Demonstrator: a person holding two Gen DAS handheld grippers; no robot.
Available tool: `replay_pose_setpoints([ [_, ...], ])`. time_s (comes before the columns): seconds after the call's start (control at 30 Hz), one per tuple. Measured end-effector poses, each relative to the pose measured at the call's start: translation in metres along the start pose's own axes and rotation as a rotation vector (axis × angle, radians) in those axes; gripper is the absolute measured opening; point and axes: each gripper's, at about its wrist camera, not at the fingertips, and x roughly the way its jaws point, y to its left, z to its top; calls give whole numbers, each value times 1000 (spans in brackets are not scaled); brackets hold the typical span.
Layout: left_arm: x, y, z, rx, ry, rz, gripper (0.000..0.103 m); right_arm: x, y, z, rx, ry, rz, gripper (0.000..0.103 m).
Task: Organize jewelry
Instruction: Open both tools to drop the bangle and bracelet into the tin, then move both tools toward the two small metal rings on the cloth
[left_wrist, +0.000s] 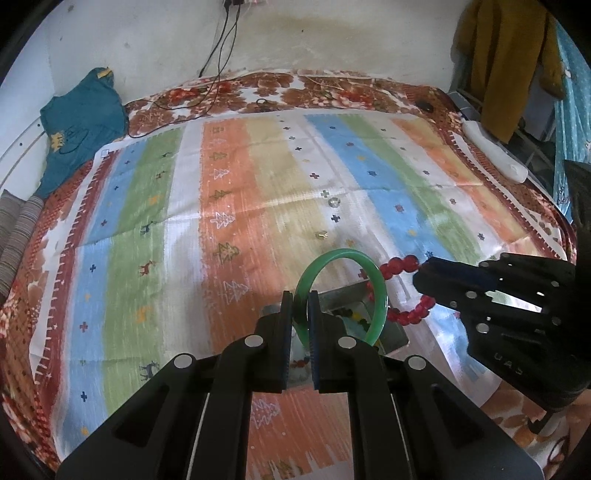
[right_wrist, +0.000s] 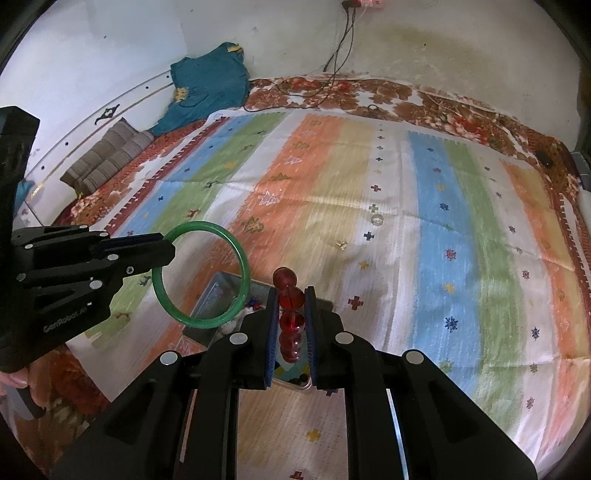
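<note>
My left gripper (left_wrist: 300, 306) is shut on a green bangle (left_wrist: 380, 291), which stands up from its fingers above a metal box (left_wrist: 391, 332) on the striped cloth. The bangle also shows in the right wrist view (right_wrist: 242, 266), held by the left gripper (right_wrist: 166, 251). My right gripper (right_wrist: 290, 299) is shut on a red bead bracelet (right_wrist: 290, 295); in the left wrist view that bracelet (left_wrist: 402, 264) hangs from the right gripper (left_wrist: 424, 277) beside the bangle. The box (right_wrist: 221, 284) holds small coloured pieces, mostly hidden by the grippers.
A clear ring (left_wrist: 334, 202) and a small gold piece (left_wrist: 320, 234) lie on the striped cloth (left_wrist: 229, 206) farther out; they also show in the right wrist view, ring (right_wrist: 376, 219) and gold piece (right_wrist: 341, 244). A teal garment (left_wrist: 79, 122) and cables (left_wrist: 218, 74) lie near the wall.
</note>
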Motion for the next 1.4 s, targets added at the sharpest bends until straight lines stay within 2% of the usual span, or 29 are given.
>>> replay_pose_setpoints([
  [0.23, 5, -3, -3, 3, 25, -9, 8, 2, 0, -1, 1, 19, 19, 15],
  [0.27, 7, -4, -3, 6, 40, -20, 9, 2, 2, -2, -12, 21, 19, 17],
  [0.3, 11, -5, -4, 6, 60, -33, 12, 1, 2, -1, -20, 15, -5, 30],
  [0.37, 12, -5, -3, 2, 55, -13, 13, -2, -3, 0, 0, -1, -18, 41],
  [0.53, 15, 1, 0, -7, 60, 18, 14, 5, -22, 4, 42, 23, -41, 43],
  [0.7, 21, 1, 5, 5, 64, 19, 30, 13, -46, 14, 96, 38, -58, 44],
  [0.8, 29, -6, 9, 33, 73, 12, 32, 21, -59, 20, 134, 49, -63, 45],
  [0.93, 42, -14, 17, 66, 90, 9, 33, 29, -57, 23, 114, 54, -88, 46],
  [1.1, 53, -23, 23, 114, 101, 14, 45, 33, -62, 33, 136, 41, -87, 53],
  [1.23, 72, -24, 31, 118, 125, 1, 45, 50, -74, 36, 177, 95, -54, 53],
  [1.4, 92, -27, 38, 139, 146, -8, 45, 71, -94, 37, 220, 124, -84, 57],
])
